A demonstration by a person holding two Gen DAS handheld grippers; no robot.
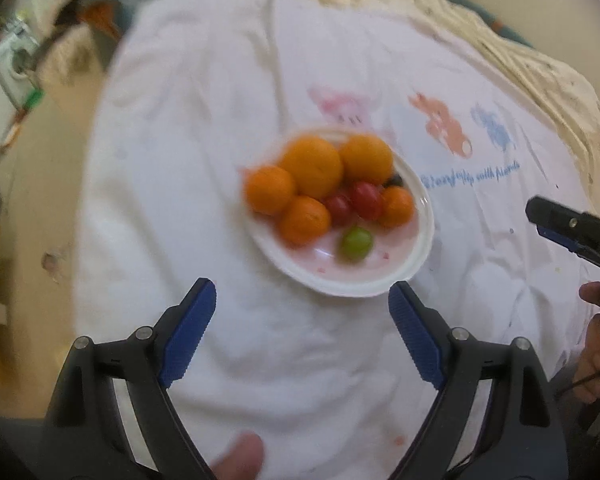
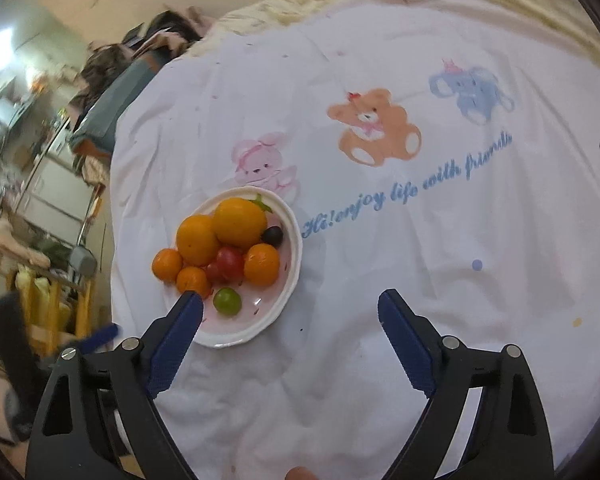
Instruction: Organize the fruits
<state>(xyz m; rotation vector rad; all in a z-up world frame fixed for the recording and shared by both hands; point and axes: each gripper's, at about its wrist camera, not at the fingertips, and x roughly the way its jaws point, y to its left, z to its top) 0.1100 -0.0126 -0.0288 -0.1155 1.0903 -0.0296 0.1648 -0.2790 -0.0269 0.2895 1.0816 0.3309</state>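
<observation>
All the fruit sits gathered in one white plate (image 2: 290,240) on the cloth (image 2: 380,300): oranges (image 2: 238,220) piled at the back, red tomatoes (image 2: 229,261), a green grape (image 2: 227,301) and a dark one (image 2: 272,236) in front, heaped so nothing rolls off. The left gripper (image 1: 302,300) and right gripper (image 2: 290,308) both hover just short of the plate, jaws spread wide, nothing held. The cloth's blue script reads "Hi! enjoy life with friends" beneath a cartoon bear (image 2: 374,128).

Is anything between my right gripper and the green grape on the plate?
Nothing visible. The right gripper is open just short of the plate, and the green grape lies exposed at the near side, apart from the oranges.
</observation>
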